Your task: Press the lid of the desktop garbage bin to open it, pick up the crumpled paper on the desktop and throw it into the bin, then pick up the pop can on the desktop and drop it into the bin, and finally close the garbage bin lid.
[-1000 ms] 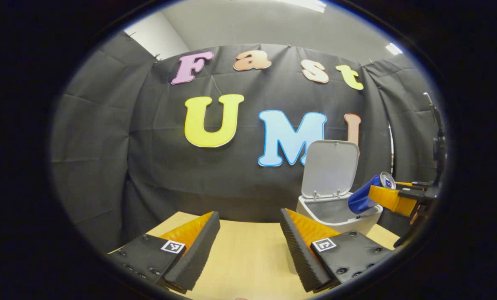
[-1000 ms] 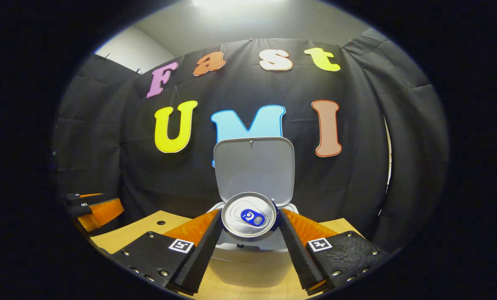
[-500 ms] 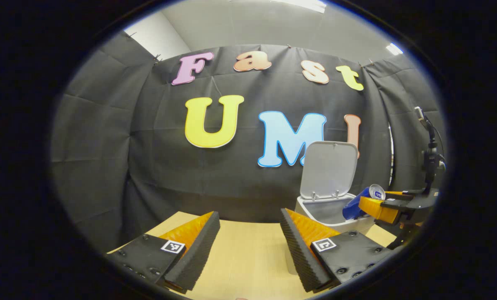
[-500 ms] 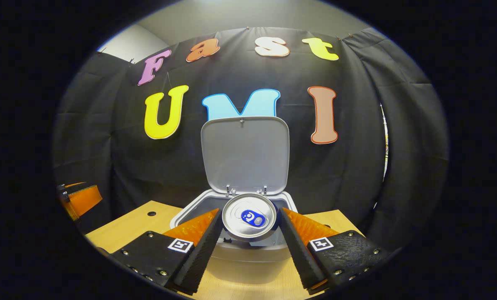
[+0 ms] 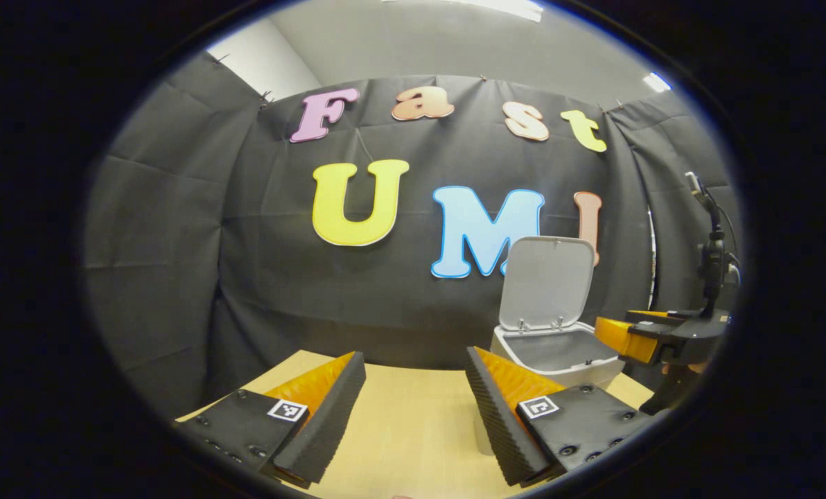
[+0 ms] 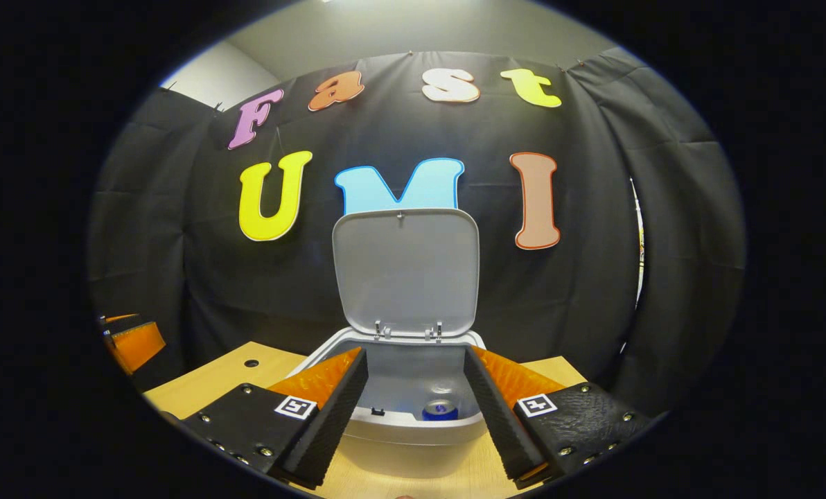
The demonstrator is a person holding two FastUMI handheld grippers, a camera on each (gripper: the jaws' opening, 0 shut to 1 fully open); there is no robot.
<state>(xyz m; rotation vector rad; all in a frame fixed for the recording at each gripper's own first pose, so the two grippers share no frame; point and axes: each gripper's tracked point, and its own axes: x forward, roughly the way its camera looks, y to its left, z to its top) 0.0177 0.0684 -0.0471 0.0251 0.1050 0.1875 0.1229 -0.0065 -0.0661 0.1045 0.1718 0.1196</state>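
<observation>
Pop can dropped, lid up.
Left gripper view: the left gripper [image 5: 413, 409], jaws spread, hovers over the pale wood worktop [image 5: 413, 443]; the right gripper [image 5: 645, 336] beside the garbage bin [image 5: 558, 357] no longer holds the can.
Right gripper view: jaws now spread over the bin; the pop can [image 6: 441, 410] lies inside, lid [image 6: 406, 270] upright against black cloth.

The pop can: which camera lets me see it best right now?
The right gripper view: it looks down into the open bin, where the pop can lies inside, between the open right gripper fingers. The left gripper view shows the bin side-on, its wall hiding the contents.
</observation>
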